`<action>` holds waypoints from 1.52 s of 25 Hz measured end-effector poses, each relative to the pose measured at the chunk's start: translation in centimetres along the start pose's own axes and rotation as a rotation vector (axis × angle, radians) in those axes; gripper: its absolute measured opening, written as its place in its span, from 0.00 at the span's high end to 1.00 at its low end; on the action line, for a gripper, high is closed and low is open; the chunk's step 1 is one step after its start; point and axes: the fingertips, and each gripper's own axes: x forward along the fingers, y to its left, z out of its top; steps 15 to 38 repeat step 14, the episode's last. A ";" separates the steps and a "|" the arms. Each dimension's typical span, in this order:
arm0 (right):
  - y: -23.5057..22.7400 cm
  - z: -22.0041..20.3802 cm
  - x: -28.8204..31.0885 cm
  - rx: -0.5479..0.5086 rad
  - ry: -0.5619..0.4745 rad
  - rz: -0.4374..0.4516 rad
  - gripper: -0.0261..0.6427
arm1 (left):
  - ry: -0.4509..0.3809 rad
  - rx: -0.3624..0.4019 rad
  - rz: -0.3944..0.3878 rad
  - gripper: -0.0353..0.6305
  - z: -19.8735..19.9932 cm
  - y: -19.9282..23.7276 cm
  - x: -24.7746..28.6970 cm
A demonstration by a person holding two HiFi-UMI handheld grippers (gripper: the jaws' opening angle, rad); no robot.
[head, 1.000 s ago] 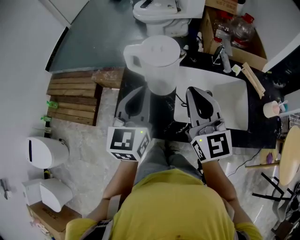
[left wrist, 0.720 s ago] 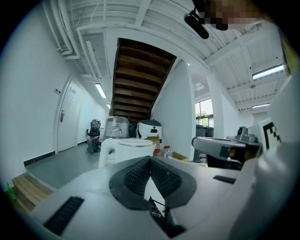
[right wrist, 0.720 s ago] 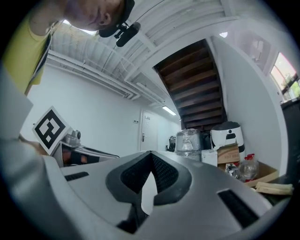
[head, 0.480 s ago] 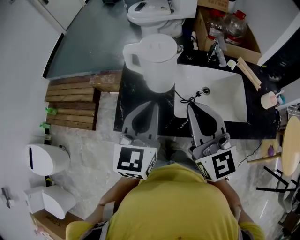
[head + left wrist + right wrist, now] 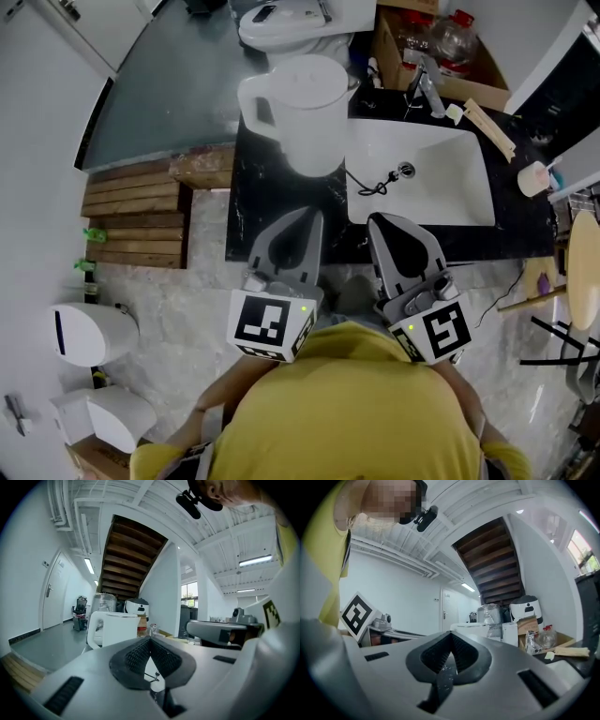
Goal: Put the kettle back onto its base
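White kettle (image 5: 298,108) upright at the worktop's (image 5: 246,216) back left corner, left gripper (image 5: 313,219) and right gripper (image 5: 377,225) over its front edge, both jaws closed, empty.

A plain yellow shirt (image 5: 347,412) is worn, and a black oblong head camera (image 5: 426,517) is seen above it. The grey plastic left gripper (image 5: 312,217) and the grey plastic right gripper (image 5: 377,223) are formed as broad, smooth shells that narrow toward the far end, each with a dark oval hollow on top. The jaws are lined with black ribbed pads (image 5: 136,656). A white cube (image 5: 267,323) printed with black square markers is fitted at the near end of the left one, and a matching cube (image 5: 436,330) on the right. A small green light is shown on each.
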 end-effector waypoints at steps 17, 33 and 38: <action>1.9 3.0 -6.7 -0.040 -0.020 0.083 0.95 | -0.028 0.003 0.071 0.93 1.1 -6.6 -5.1; 1.9 3.0 -6.7 -0.040 -0.020 0.083 0.95 | -0.028 0.003 0.071 0.93 1.1 -6.6 -5.1; 1.9 3.0 -6.7 -0.040 -0.020 0.083 0.95 | -0.028 0.003 0.071 0.93 1.1 -6.6 -5.1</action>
